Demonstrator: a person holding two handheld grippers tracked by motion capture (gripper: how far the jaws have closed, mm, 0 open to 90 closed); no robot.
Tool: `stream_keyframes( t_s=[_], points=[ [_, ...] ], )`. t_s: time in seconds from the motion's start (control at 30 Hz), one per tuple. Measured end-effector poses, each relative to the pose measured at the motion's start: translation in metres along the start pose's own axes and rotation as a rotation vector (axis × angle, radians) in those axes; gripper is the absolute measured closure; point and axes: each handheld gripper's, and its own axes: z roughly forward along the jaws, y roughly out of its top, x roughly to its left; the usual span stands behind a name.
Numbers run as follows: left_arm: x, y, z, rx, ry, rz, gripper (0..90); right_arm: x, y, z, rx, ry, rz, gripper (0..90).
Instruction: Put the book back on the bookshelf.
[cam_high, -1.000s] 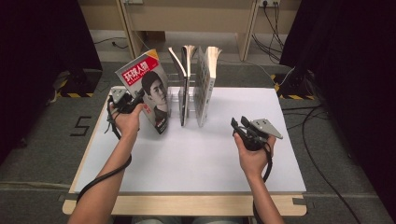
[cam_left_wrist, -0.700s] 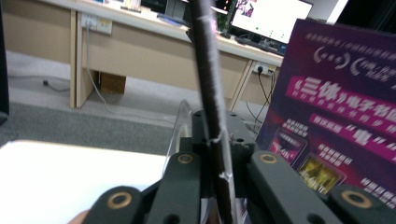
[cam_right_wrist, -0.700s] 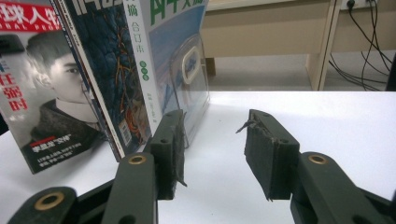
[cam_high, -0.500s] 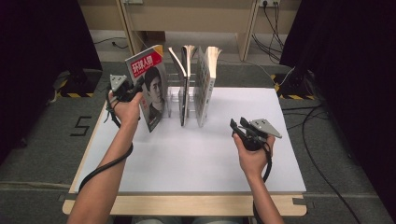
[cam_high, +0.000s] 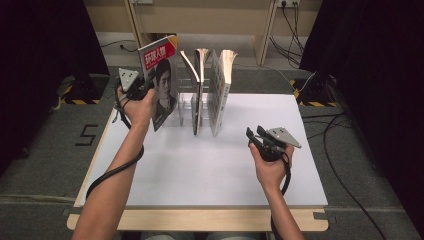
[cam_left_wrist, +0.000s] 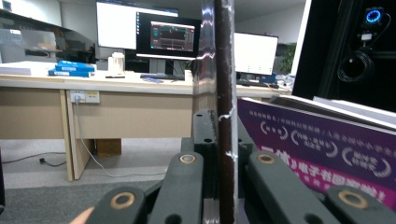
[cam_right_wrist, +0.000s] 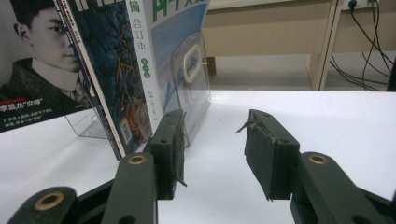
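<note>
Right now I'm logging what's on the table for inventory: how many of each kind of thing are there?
Magazines: 3, one held in the left gripper, with a portrait cover, and two standing in the rack
Clear acrylic magazine rack: 1
Total: 4

I've had the left gripper (cam_high: 145, 90) close its jaws on the portrait magazine (cam_high: 161, 82) within the last second; the spine edge now runs straight up between the two jaws, pinched tight. A second ago that magazine leaned back at a slant with its lower edge on the table; it now stands nearly upright in the jaws, lifted higher and carried closer to the clear plastic rack (cam_high: 186, 107), and my left hand has risen with it
</note>
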Motion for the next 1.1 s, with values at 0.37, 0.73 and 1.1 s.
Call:
stream_keyframes(
  t_s=[0.37,0.73,1.1],
  points=[
    [0.009,-0.011,0.008,-0.025,0.025,0.026,86.1,0.001,-0.002,0.002,0.008,0.005,-0.005,57.2],
    [0.018,-0.043,-0.01,0.045,0.012,0.001,85.2,0.002,-0.003,0.003,0.013,0.007,-0.005,57.2],
    [0.025,-0.024,-0.016,0.105,-0.019,-0.122,77.0,0.005,-0.003,0.003,0.015,0.011,-0.011,57.1]
  ],
)
